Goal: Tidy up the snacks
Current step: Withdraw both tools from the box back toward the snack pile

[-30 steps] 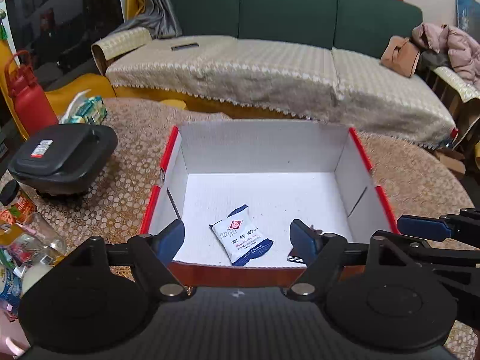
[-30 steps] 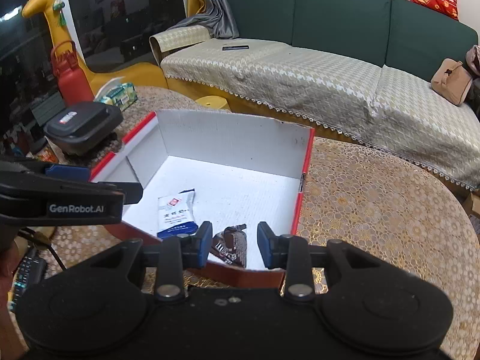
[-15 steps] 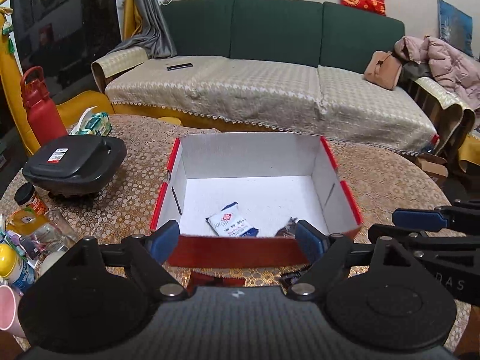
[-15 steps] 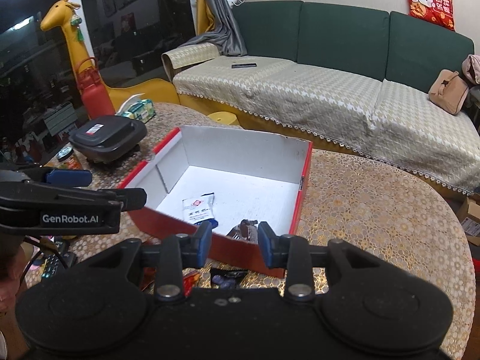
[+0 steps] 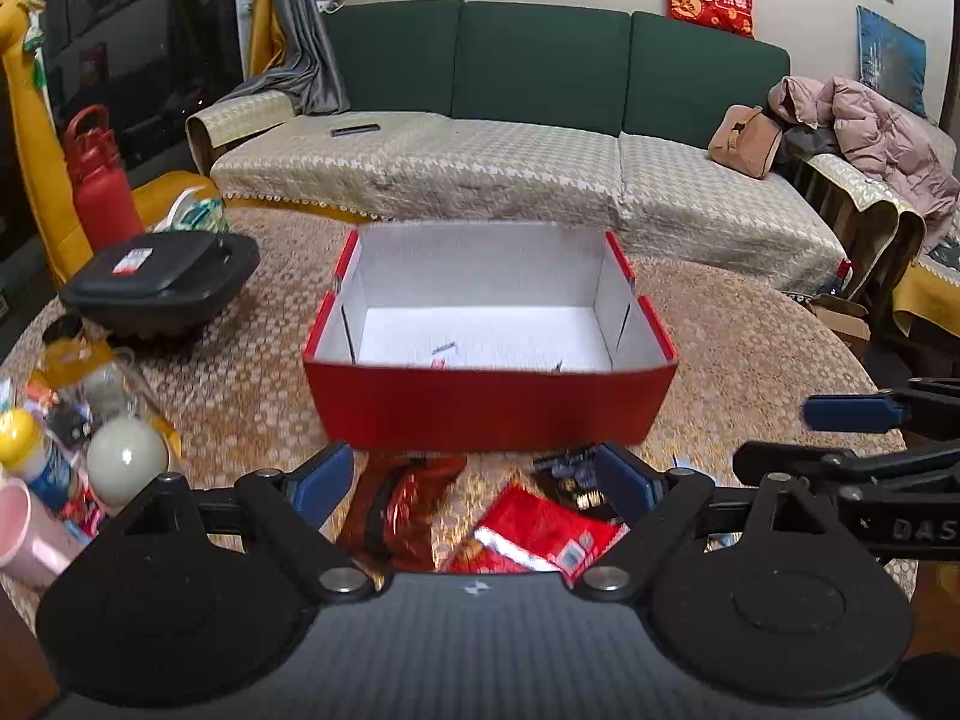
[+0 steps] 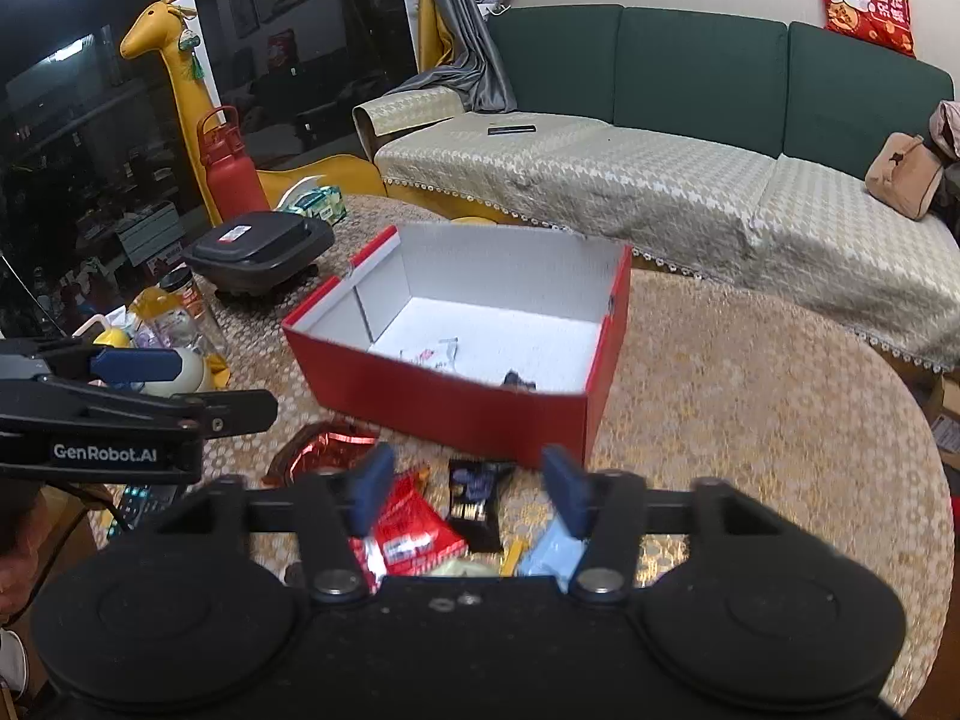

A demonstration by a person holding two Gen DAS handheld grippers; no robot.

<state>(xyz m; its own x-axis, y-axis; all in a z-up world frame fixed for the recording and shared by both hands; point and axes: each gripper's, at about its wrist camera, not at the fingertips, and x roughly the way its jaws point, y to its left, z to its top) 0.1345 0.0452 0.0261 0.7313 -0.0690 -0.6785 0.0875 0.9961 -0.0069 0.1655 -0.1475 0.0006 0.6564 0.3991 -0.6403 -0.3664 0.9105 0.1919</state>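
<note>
Right wrist view: we hold both grippers over the loose snacks at the near edge of the table [image 6: 750, 396], just in front of the red box [image 6: 456, 408]. Our right gripper [image 6: 468, 489] is opening, its jaws wide apart with nothing clamped; beneath them lie a red packet [image 6: 414, 534], a dark packet [image 6: 474, 498] and a pale blue one [image 6: 549, 552]. Our left gripper [image 5: 474, 483] is also opening and empty, above a crumpled red wrapper [image 5: 408, 504]. To do this pick well, we should choose one packet, come down with a pad on either side and close on its body, not a neighbour. Two snacks already lie on the box's white floor: a white sachet [image 6: 432, 354] and what appears to be a dark wrapper [image 6: 519, 381], mostly hidden by the near wall. The packets look thin, glossy and likely slippery.
</note>
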